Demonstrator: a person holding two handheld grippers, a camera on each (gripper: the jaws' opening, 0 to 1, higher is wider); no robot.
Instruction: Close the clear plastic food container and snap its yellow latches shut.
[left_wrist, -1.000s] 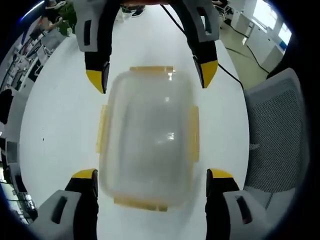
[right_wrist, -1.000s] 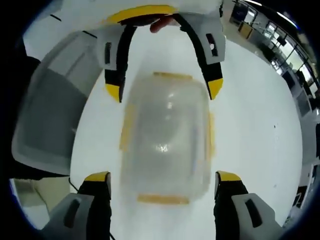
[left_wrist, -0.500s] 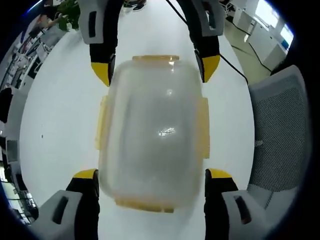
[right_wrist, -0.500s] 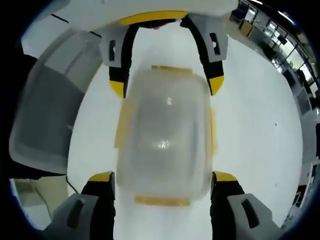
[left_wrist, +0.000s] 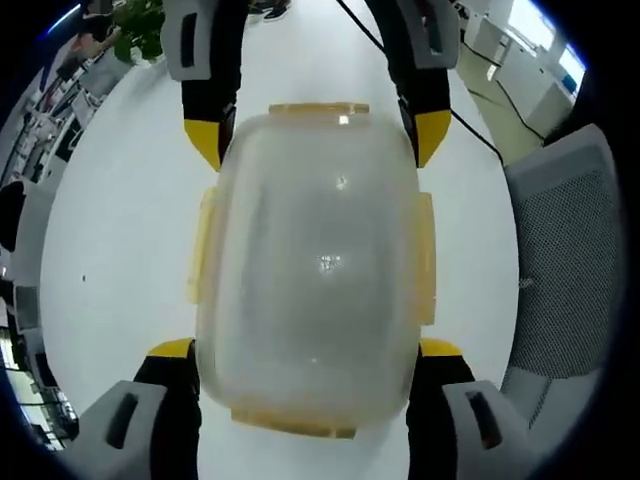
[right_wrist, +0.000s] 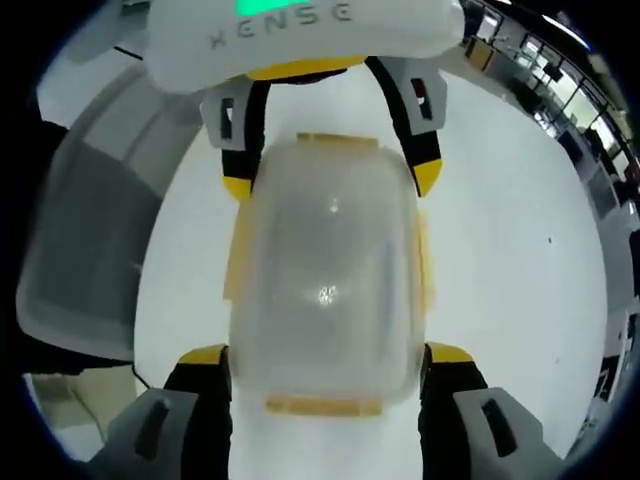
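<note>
The clear food container (left_wrist: 315, 265) sat on the white tabletop (left_wrist: 120, 230) with its lid (left_wrist: 320, 200) resting on top and its yellow latches (left_wrist: 424, 258) sticking out flat along all four edges, not folded down. In the left gripper view it lay lengthwise between the two tools. The left tool (left_wrist: 303, 352) stood at the near end, jaws spread wide, one yellow tip at each near corner of the box; whether the tips touched the plastic could not be told. The right tool (left_wrist: 317, 138) came in from the far end, also spread wide, its yellow tips beside the two far corners. Neither tool had hold of anything.

The right gripper view gave the mirror picture: the right tool (right_wrist: 327, 358) flanked the near corners of the container (right_wrist: 325, 280), and the left tool (right_wrist: 333, 182) straddled the far end beside the far latch (right_wrist: 338, 140). The tabletop (right_wrist: 500, 240) was white here too.

A grey mesh office chair (left_wrist: 560, 270) stood beside the tabletop, and it showed in the right gripper view as well (right_wrist: 85, 250). A black cable (left_wrist: 470, 135) ran across the far part of the tabletop.
</note>
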